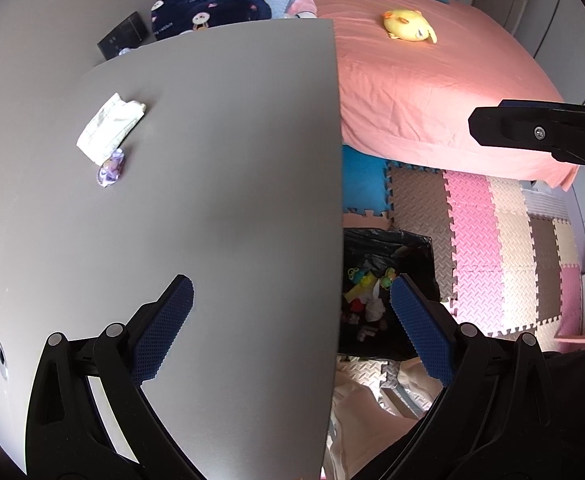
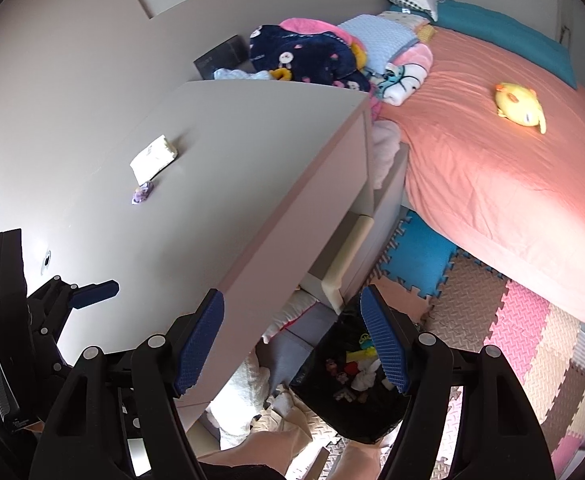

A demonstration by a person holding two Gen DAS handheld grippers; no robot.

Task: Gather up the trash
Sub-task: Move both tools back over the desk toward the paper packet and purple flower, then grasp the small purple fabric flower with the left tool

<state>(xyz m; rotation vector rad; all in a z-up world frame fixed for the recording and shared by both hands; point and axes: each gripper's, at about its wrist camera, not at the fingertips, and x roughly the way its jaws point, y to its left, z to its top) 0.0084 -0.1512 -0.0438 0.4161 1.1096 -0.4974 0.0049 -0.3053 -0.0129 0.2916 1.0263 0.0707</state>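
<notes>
The left gripper (image 1: 292,328) is hovering over the near edge of the grey tabletop (image 1: 212,160) with its jaws spread wide and nothing between them. One blue pad (image 1: 164,332) is hanging over the tabletop and the other over the bin beside it. The right gripper (image 2: 292,344) is likewise holding its jaws released and empty, straddling the tabletop's edge and the black-lined trash bin (image 2: 332,400).

Well ahead of the left jaws and off to their left, a crumpled white wrapper (image 1: 110,126) is lying flat on the tabletop, with a small purple scrap (image 1: 111,168) touching its nearer end. In the right wrist view the same wrapper (image 2: 154,157) and purple scrap (image 2: 142,193) are sitting far ahead and left of the jaws.

The bin is standing on the foam floor mat (image 2: 532,352) just below the right jaws, already holding colourful scraps and white tissue. A yellow plush toy (image 2: 520,108) is resting on the pink bed (image 2: 492,180) far ahead to the right.
</notes>
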